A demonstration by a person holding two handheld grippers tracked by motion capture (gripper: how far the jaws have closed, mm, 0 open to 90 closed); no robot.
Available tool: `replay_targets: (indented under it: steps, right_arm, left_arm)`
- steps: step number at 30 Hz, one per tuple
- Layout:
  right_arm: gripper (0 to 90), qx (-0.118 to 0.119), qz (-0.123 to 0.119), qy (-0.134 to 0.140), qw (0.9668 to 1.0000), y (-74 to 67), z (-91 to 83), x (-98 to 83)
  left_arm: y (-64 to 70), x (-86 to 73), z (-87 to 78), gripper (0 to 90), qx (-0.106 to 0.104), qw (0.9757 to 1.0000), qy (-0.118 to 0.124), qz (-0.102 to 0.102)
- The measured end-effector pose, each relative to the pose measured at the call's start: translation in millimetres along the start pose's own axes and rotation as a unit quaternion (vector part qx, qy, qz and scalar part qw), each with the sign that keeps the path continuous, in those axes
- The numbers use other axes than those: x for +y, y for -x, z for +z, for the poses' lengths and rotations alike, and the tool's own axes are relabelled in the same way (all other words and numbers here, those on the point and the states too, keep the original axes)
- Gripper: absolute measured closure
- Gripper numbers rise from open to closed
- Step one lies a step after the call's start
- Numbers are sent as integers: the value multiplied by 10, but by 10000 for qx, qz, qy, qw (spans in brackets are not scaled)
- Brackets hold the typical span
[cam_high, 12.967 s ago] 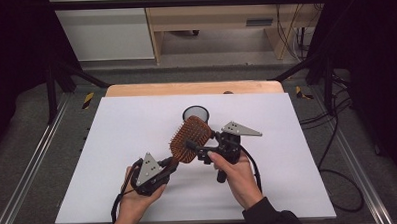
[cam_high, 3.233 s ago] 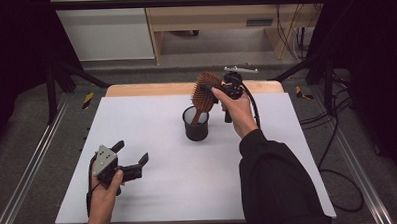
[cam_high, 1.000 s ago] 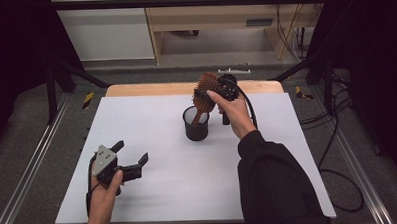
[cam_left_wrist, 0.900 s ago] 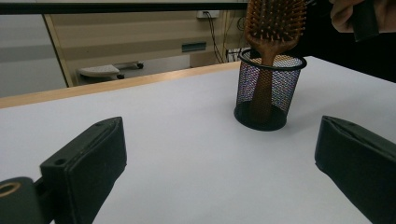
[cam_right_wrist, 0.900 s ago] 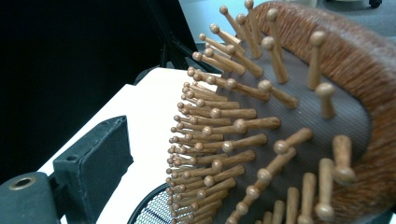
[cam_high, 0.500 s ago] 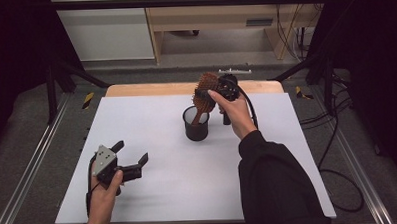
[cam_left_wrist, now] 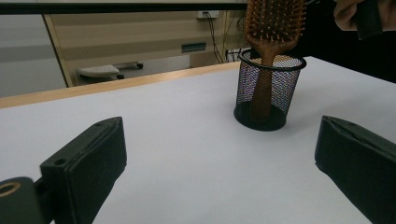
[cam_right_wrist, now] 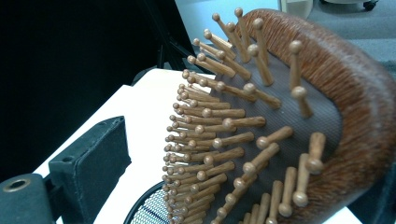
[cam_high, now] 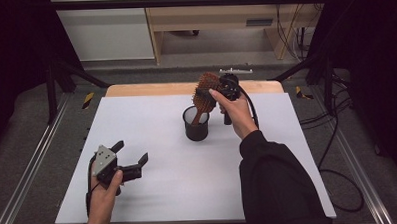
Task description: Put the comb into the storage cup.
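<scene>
- The wooden hairbrush (cam_high: 206,94) now stands handle-down in the black mesh cup (cam_high: 197,128), which sits near the middle of the white table (cam_high: 288,159), towards its far edge. In the left gripper view the handle reaches down to the cup's floor, and the bristled head (cam_left_wrist: 275,21) rises well above the rim.
- Change noted: three seconds ago the brush hung higher and more tilted over the cup; in the last second it has dropped into it and hardly shifts. Judgement: the placing is all but done, and only the release is left.
- The right gripper (cam_high: 229,86) is at the brush head. In the right gripper view, one jaw stands well clear of the bristle face (cam_right_wrist: 243,140) and the other is hidden behind the brush's back. Whether a grip remains, I cannot tell.
- The left gripper (cam_high: 131,167) rests low over the near left of the table, jaws wide apart and holding nothing, well apart from the cup. It has not moved in the last three seconds.
- Obstructions: none on the table around the cup. Risk, as a judgement: the head is top-heavy and leans on the rim, so a quick release could tip the light cup.
</scene>
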State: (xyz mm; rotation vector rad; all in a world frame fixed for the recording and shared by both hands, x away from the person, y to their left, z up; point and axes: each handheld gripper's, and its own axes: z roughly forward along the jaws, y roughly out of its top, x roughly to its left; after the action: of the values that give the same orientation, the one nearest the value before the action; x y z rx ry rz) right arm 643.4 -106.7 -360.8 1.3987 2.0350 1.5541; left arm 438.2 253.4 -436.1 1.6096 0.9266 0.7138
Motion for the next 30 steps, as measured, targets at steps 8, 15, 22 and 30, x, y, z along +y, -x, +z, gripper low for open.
replay_targets:
  steps: [8, 15, 22, 30]
  right_arm:
    - [67, -1, -1, 14, 10000, 11, -36, -5]
    - [65, 23, -4, 49, 10000, 18, -98, 3]
    - [63, -29, -56, 135, 9999, 33, -212, 9]
    - [64, -5, -150, 372, 9992, 34, -420, 16]
  left_arm:
    - [0, 0, 0, 24, 3, 10000, -1, 6]
    - [2, 0, 1, 24, -1, 10000, -7, 12]
    - [2, 0, -1, 24, 3, 10000, 1, 6]
    - [3, -1, 1, 24, 8, 10000, -5, 9]
